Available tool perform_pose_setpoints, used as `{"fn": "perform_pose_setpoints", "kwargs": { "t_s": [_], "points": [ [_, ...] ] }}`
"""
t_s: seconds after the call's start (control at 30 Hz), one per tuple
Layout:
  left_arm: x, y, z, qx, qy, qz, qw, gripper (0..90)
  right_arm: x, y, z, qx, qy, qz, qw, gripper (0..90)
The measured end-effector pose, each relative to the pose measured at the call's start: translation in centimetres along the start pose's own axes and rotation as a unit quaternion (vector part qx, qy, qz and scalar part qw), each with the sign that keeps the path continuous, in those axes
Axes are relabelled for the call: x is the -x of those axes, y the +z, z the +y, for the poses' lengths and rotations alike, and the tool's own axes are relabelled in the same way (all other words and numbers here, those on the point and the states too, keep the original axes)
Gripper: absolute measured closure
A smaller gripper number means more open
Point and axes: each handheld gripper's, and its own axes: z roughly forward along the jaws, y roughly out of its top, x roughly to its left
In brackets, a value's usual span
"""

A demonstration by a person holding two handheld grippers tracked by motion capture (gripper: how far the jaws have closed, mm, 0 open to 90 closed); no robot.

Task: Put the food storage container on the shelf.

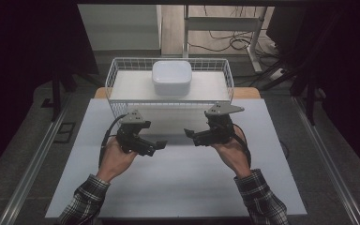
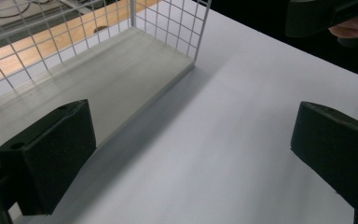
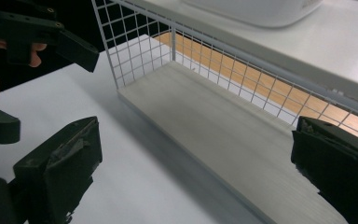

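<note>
Nearest me in the high view are two plaid sleeves coming in from the bottom edge, each hand carrying a gripper over the white table. My left gripper sits left of centre, my right gripper right of centre, their tips pointing inward toward each other with a bare strip of table between them.

Both sets of jaws are spread wide and hold nothing. I see that plainly in the left gripper view, where the left gripper has one black jaw at each bottom corner and white table between. The right gripper view shows the same for the right gripper, with the other gripper at the upper left.

A white wire rack stands at the far edge of the table, just beyond both grippers. A white tub rests on its upper shelf, about midway along, well apart from either gripper and higher than both. In the right gripper view the tub sits at the top, and the rack's lower board lies between the jaws.
</note>
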Motion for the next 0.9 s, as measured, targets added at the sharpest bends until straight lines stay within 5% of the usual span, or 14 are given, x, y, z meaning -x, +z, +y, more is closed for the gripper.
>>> {"fn": "perform_pose_setpoints", "kwargs": {
  "t_s": [0.9],
  "points": [
    [1.5,-0.4,-5.4,0.025,-0.006,0.015,0.9996,3.6,-1.8,-1.4,-4.6,-0.002,-0.009,-0.014,0.9999,0.0]
  ]
}}
